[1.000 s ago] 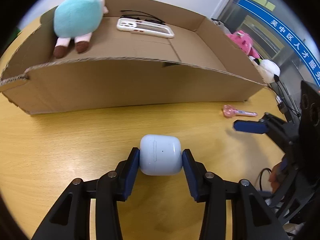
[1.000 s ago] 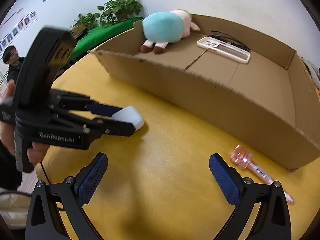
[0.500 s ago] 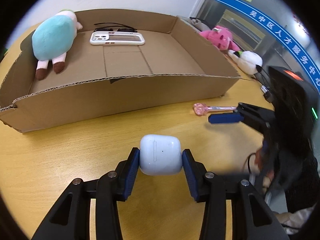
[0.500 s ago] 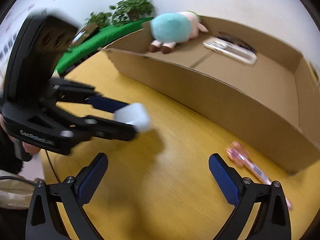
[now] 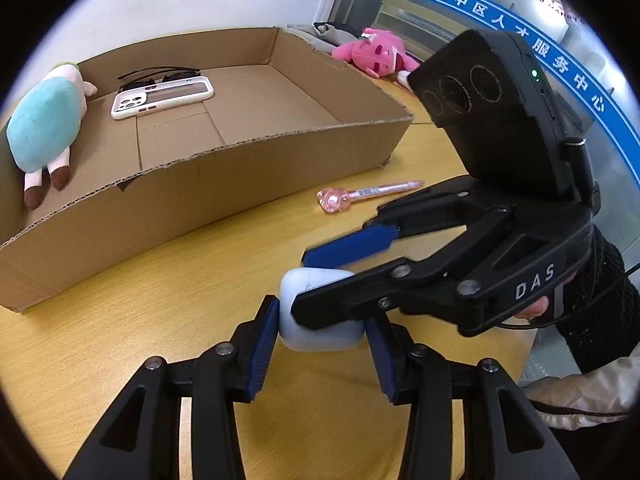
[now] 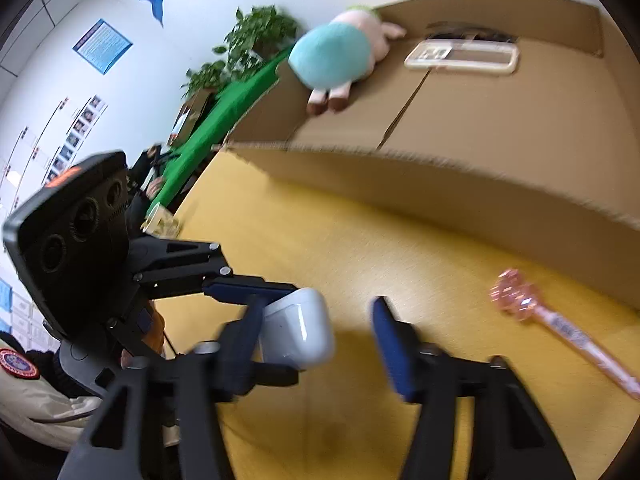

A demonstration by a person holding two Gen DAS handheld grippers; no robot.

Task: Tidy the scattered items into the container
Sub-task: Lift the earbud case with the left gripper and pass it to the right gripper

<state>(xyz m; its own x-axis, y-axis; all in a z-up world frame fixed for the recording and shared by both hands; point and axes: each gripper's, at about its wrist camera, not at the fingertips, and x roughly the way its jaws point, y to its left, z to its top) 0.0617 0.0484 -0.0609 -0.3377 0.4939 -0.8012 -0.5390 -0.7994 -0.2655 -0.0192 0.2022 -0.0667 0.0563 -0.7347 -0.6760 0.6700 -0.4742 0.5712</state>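
1. The left gripper [image 5: 320,344] was closed on the white earbud case [image 5: 316,320], held above the yellow table [image 5: 120,320], outside the cardboard box [image 5: 200,184].
2. Within the last second, the right gripper [image 6: 316,336] had swung across from the pink pen [image 5: 368,194] to the case; its jaws stood open, one finger [image 5: 352,244] behind the case and one across its front.
3. Judgement: a hand-over appeared under way, so the case was not yet boxed.
4. The plush toy [image 5: 40,128] and phone case [image 5: 160,98] already lay in the box; the pen remained on the table.

White earbud case [image 5: 320,320] between tool pads
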